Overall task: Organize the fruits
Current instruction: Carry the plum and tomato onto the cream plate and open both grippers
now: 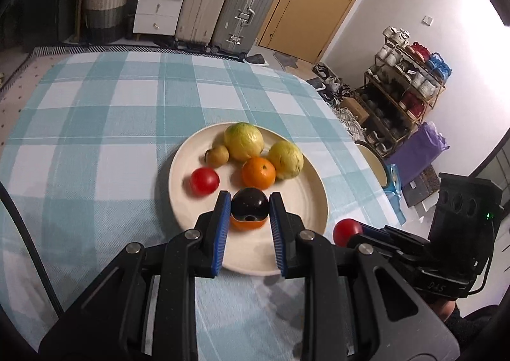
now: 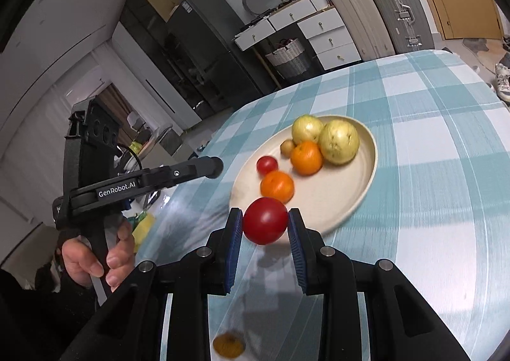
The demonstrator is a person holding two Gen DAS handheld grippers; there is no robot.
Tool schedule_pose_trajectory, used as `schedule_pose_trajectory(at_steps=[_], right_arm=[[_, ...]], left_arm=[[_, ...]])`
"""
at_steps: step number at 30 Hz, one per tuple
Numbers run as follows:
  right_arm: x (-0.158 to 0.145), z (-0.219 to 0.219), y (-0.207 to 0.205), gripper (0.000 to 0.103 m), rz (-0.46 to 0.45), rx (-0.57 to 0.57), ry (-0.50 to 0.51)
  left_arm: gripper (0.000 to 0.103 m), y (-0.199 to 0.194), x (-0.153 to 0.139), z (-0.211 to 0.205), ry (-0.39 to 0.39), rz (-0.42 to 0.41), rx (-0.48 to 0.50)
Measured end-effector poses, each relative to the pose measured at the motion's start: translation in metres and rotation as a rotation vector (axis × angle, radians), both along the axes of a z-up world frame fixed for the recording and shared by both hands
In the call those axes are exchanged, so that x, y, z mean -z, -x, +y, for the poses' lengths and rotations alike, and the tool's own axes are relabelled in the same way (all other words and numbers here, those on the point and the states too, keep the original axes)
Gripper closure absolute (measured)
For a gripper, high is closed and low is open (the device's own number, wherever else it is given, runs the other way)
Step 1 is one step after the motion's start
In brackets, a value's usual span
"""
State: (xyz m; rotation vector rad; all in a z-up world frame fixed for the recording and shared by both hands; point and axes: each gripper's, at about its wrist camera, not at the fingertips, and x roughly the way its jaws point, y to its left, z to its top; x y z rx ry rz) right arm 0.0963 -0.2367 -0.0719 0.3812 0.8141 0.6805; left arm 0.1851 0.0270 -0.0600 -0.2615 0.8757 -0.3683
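Observation:
A cream plate [image 1: 306, 201] [image 2: 344, 198] on the checked tablecloth holds two yellow-green guavas [image 1: 244, 141] [image 2: 339, 141], a small brown fruit [image 1: 217, 155], an orange [image 1: 258, 172] [image 2: 306, 157], a small tomato [image 1: 205, 181] [image 2: 267, 164] and another orange [image 1: 248, 223] [image 2: 277, 186]. My left gripper [image 1: 250, 209] is shut on a dark purple fruit [image 1: 249, 204], just above that orange. My right gripper [image 2: 264, 224] is shut on a large red tomato [image 2: 265, 224] [image 1: 346, 231], just off the plate's near edge.
A brownish-orange fruit [image 2: 229, 344] lies on the cloth near the right gripper's base. The table's right edge [image 1: 366, 150] drops to a shoe rack [image 1: 404, 90]. Suitcases [image 1: 223, 7] and drawers [image 1: 159, 4] stand beyond the far edge.

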Motion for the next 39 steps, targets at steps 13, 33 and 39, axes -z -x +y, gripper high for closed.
schedule_pose_trajectory(at_steps=[13, 33, 39], right_arm=[[0.011, 0.013, -0.055, 0.073, 0.037, 0.024, 0.059], [0.028, 0.024, -0.073, 0.073, 0.052, 0.011, 0.114], [0.023, 0.017, -0.069, 0.05, 0.025, 0.048, 0.085]], left_arm=[[0.081, -0.063, 0.02, -0.014, -0.013, 0.04, 0.028], [0.081, -0.086, 0.041, -0.018, 0.014, 0.09, 0.014], [0.074, -0.081, 0.032, -0.016, 0.022, 0.076, 0.016]])
